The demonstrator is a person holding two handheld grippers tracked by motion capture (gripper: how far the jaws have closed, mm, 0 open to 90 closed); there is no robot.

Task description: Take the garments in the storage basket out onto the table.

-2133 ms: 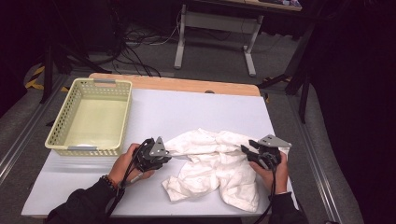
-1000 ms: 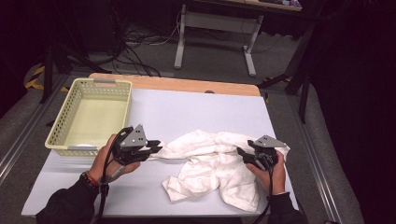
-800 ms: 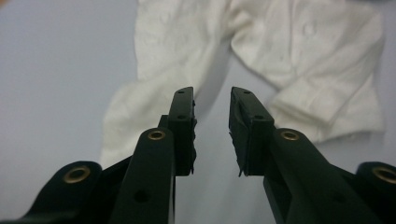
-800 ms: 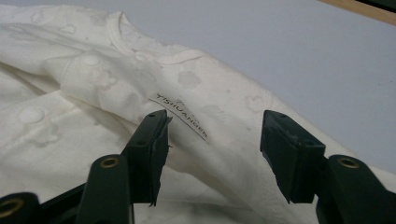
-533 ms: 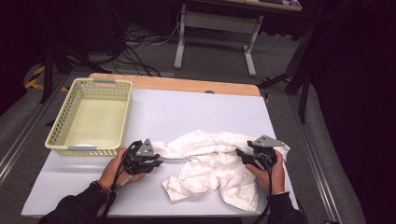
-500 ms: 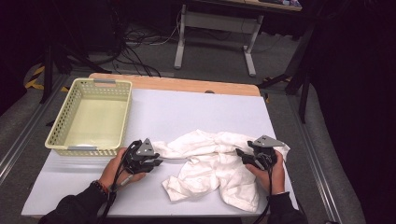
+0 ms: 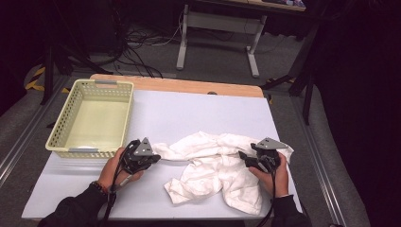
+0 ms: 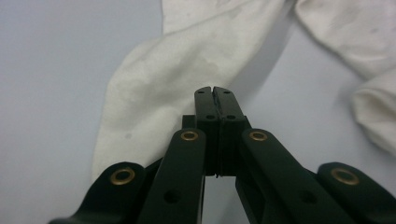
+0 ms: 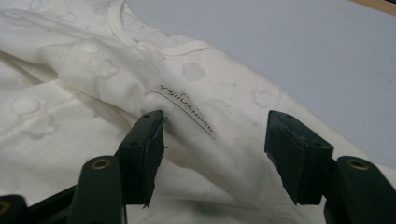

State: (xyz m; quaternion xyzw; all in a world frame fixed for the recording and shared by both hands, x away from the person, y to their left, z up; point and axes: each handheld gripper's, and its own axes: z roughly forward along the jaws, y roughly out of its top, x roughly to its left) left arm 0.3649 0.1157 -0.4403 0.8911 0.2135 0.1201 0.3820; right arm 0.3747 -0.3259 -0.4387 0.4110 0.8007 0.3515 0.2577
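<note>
Down and in has come the left hand-held gripper (image 7: 152,158) since a moment ago: it was up in the air near the basket (image 7: 90,118), and now it sits low on the counter (image 7: 189,109) at the left tip of the white baby top (image 7: 217,165). Its jaws have just been closing, and in the left gripper view they are pressed tight together (image 8: 215,95) right at the edge of a sleeve (image 8: 173,84). The cloth lies under and beside the tips, but I cannot tell if any of it is pinched between them. The right hand-held gripper (image 7: 246,158) has not moved. It rests on the other end of the top, at about 3 o'clock from the left one. Its jaws stand apart (image 9: 215,135) with the cloth and a small name tag (image 9: 187,109) between them, and the pads do not squeeze anything yet. The top is in a crumpled heap on the near right part of the counter, stretched a bit between the two hands. The basket is empty, at about 10 o'clock from the heap. I think the sleeve grab has just been tried, so the work of spreading or folding the top is only starting. If the left jaws missed the cloth, that grab must be done again.
</note>
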